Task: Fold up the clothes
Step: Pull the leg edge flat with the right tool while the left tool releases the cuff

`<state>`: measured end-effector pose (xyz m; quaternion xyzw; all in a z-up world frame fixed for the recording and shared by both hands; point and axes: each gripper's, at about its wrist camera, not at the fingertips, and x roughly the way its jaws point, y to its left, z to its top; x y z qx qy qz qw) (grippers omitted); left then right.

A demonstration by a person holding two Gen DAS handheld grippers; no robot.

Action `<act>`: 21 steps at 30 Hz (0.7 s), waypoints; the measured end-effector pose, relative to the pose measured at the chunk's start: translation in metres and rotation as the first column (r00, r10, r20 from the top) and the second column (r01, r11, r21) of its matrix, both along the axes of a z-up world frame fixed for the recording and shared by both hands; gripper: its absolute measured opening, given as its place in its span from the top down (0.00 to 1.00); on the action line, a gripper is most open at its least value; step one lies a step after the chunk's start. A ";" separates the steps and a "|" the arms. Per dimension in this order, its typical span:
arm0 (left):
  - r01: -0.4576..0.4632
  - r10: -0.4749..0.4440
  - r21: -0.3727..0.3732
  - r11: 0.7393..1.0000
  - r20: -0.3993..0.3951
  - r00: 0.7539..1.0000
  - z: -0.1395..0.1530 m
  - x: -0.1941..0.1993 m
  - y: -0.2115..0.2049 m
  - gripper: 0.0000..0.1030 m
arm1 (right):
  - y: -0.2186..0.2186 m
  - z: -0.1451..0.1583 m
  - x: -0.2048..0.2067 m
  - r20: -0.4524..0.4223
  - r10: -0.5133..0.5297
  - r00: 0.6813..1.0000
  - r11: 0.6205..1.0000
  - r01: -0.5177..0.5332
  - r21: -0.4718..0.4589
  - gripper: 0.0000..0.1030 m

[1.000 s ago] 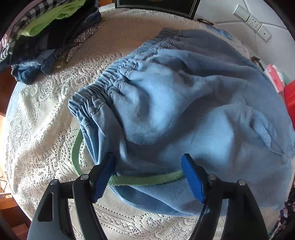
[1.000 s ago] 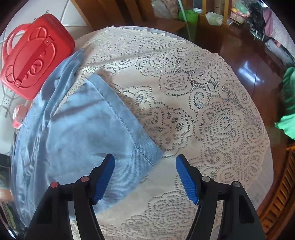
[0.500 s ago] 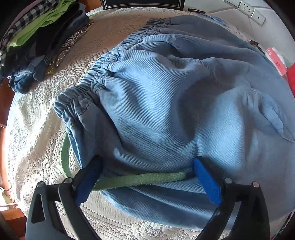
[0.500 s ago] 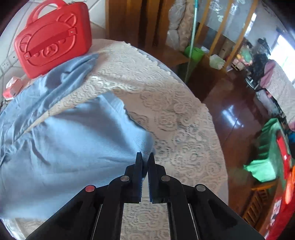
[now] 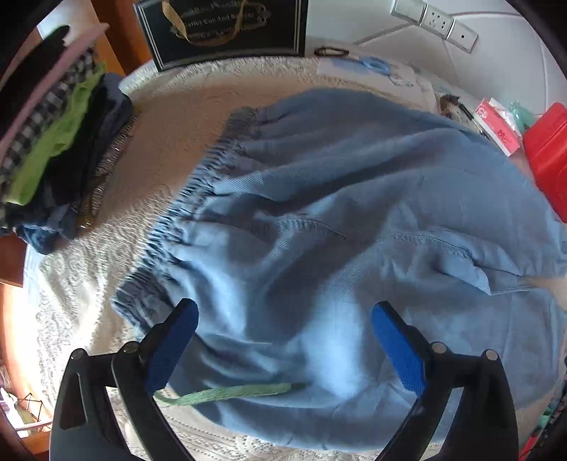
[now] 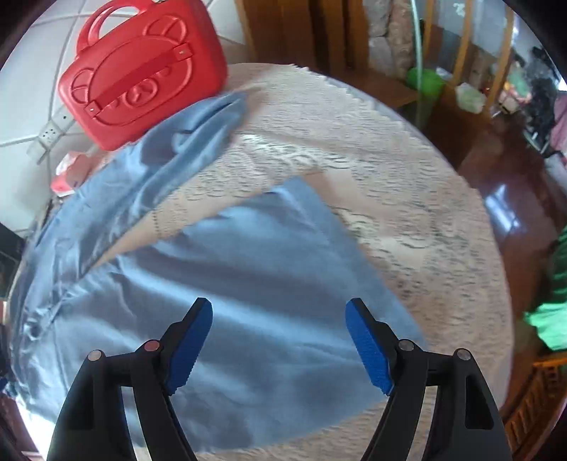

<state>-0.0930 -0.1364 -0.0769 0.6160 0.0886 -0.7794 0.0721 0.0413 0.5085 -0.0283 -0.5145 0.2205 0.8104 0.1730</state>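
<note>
- The blue trousers (image 5: pixel 336 227) are lying spread across the round worktop (image 5: pixel 149 170), which is wearing a white lace cloth; they are the landmark for everything below.
- Their gathered elastic waistband (image 5: pixel 184 198) is running along the edge facing the stack of folded clothes (image 5: pixel 60 149), which is sitting well apart from the trousers at the worktop's rim.
- A green drawstring (image 5: pixel 226 392) is trailing out from under the trousers' near edge onto the lace.
- The left tongs (image 5: pixel 283 340) are hovering over the near part of the trousers with the blue pads (image 5: pixel 173 340) spread wide apart, gripping nothing.
- The right tongs (image 6: pixel 280 340) are likewise standing wide apart over a trouser leg (image 6: pixel 269 283), their pads (image 6: pixel 368 347) closing on no cloth.
- In the right wrist view the leg's hem is lying flat on the lace, and the other leg (image 6: pixel 198 131) is stretching away from it, bunched, with bare lace showing between the two.
- A red case (image 6: pixel 141 71) with a bear face moulded into it is standing just beyond the far leg's end, touching or nearly touching the cloth; which, the view is not showing clearly.
- Beyond the trousers' waist end, a dark framed plaque (image 5: pixel 226 28) is leaning at the back of the worktop.
- A white power strip (image 5: pixel 436 21) is lying against the tiled wall behind the trousers.
</note>
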 end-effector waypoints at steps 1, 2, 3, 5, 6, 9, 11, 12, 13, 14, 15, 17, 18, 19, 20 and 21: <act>0.000 -0.001 0.021 1.000 0.030 1.000 -0.013 -0.003 0.004 0.03 | -0.009 -0.008 -0.010 0.011 0.017 1.000 1.000 -0.017 -0.007 0.25; 0.004 -0.005 0.023 1.000 0.050 0.999 -0.024 -0.003 0.010 0.03 | -0.019 -0.015 -0.020 0.027 0.034 0.999 0.999 -0.034 -0.010 0.25; 0.014 -0.014 0.011 1.000 0.060 0.998 -0.033 -0.001 0.017 0.03 | -0.027 -0.024 -0.028 0.044 0.053 0.998 0.999 -0.053 -0.012 0.25; 0.039 -0.038 -0.023 0.999 0.066 0.997 -0.048 0.004 0.032 0.00 | -0.040 -0.039 -0.036 0.076 0.072 0.994 0.997 -0.072 -0.003 0.25; 0.037 -0.035 -0.033 0.999 0.052 0.998 -0.050 0.006 0.036 0.00 | -0.046 -0.045 -0.037 0.086 0.074 0.993 0.997 -0.076 0.013 0.22; -0.024 0.024 -0.025 0.999 0.019 1.000 -0.052 0.012 0.033 0.00 | -0.057 -0.048 -0.034 0.082 0.053 0.995 0.996 -0.058 0.064 0.21; -0.021 0.021 -0.030 0.999 0.013 1.000 -0.054 0.015 0.034 0.00 | -0.060 -0.050 -0.032 0.075 0.048 0.996 0.995 -0.054 0.084 0.21; -0.012 0.012 -0.031 0.999 0.012 1.000 -0.055 0.017 0.034 0.00 | -0.061 -0.051 -0.032 0.085 0.057 0.995 0.994 -0.064 0.087 0.21; -0.005 0.006 -0.028 1.000 0.020 1.000 -0.056 0.018 0.034 0.00 | -0.061 -0.051 -0.033 0.094 0.062 0.994 0.994 -0.069 0.083 0.21; -0.002 0.003 -0.021 1.000 0.039 0.999 -0.058 0.017 0.033 0.00 | -0.060 -0.051 -0.034 0.110 0.064 0.992 0.994 -0.074 0.084 0.27; -0.002 0.002 -0.008 1.000 0.064 0.998 -0.057 0.016 0.031 0.00 | -0.058 -0.050 -0.034 0.135 0.059 0.989 0.992 -0.073 0.101 0.44; -0.008 0.005 0.030 1.000 0.102 0.995 -0.049 0.010 0.025 0.07 | -0.051 -0.043 -0.034 0.136 0.050 0.989 0.994 -0.063 0.092 0.79; -0.013 0.011 0.029 0.999 0.064 0.998 -0.036 0.004 0.021 0.07 | -0.045 -0.036 -0.034 0.111 0.048 0.993 0.997 -0.055 0.061 0.83; -0.015 0.015 0.009 1.000 0.018 1.000 -0.021 -0.004 0.017 0.07 | -0.039 -0.026 -0.037 0.078 0.044 0.996 0.997 -0.048 0.060 0.83; -0.018 0.018 -0.013 1.000 -0.020 1.000 -0.008 -0.014 0.013 0.07 | -0.034 -0.015 -0.043 0.048 0.041 0.998 0.996 -0.045 0.081 0.83; -0.021 0.020 -0.035 0.999 -0.050 0.999 0.001 -0.026 0.008 0.07 | -0.028 -0.003 -0.052 0.019 0.037 0.999 0.994 -0.039 0.102 0.82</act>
